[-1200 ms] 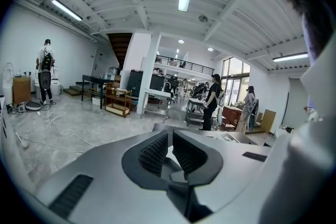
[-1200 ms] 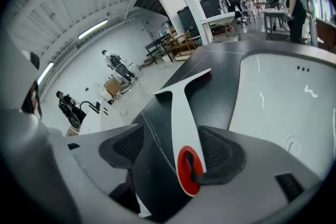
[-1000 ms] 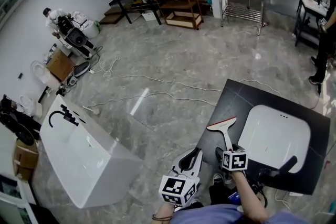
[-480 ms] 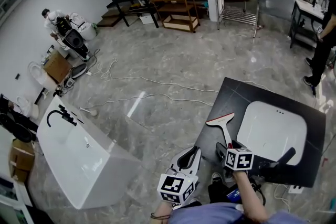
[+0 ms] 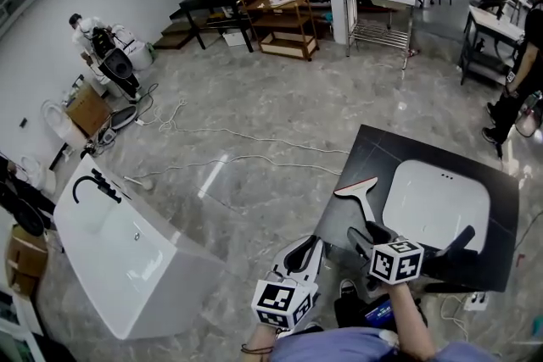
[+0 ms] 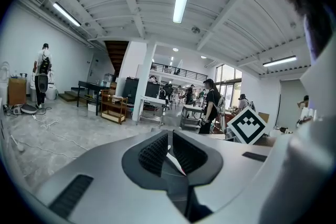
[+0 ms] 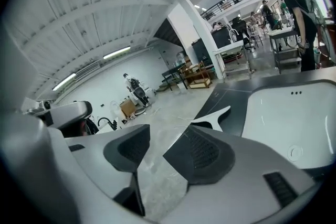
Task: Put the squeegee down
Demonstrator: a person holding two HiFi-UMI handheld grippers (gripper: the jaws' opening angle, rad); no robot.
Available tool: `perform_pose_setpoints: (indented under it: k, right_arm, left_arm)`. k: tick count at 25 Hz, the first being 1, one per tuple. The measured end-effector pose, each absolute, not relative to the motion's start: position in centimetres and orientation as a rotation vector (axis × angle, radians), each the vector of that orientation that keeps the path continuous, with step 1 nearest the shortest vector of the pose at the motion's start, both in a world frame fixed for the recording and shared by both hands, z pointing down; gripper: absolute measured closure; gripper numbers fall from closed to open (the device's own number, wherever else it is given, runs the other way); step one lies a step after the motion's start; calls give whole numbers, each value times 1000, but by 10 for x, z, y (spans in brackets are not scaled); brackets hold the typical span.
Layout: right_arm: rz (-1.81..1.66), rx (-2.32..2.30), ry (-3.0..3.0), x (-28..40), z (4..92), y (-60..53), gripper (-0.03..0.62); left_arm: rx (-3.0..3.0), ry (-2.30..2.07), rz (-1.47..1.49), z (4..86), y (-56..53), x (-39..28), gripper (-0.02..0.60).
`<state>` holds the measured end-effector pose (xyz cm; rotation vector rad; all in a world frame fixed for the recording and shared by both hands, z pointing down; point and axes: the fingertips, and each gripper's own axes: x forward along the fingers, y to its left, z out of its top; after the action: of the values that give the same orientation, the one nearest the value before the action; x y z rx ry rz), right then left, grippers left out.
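White and red, the squeegee [image 5: 360, 192] is laid flat near the black worktop's [image 5: 373, 153] left edge, beside the sink [image 5: 441, 208], so the job looks done. The right gripper [image 5: 367, 235] is held above it, jaws closing on nothing. The left gripper [image 5: 310, 248] is kept aside, jaws together and empty.

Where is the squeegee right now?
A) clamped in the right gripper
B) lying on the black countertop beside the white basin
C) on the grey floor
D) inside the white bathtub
B: the squeegee lies on the black countertop beside the white basin, ahead of the right gripper, whose jaws are closing with nothing between them.
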<state>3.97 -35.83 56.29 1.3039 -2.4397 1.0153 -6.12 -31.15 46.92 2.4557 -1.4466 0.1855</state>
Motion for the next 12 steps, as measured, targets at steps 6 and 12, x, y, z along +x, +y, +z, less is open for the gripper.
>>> perform_pose_setpoints:
  k: [6, 12]
  right_arm:
    - [984, 1327, -2483, 27, 539, -315, 436]
    - [936, 1337, -2519, 11, 525, -274, 445]
  left_arm:
    - [2465, -1446, 158, 465, -284, -80, 541]
    - [2480, -1428, 151, 466, -244, -98, 541]
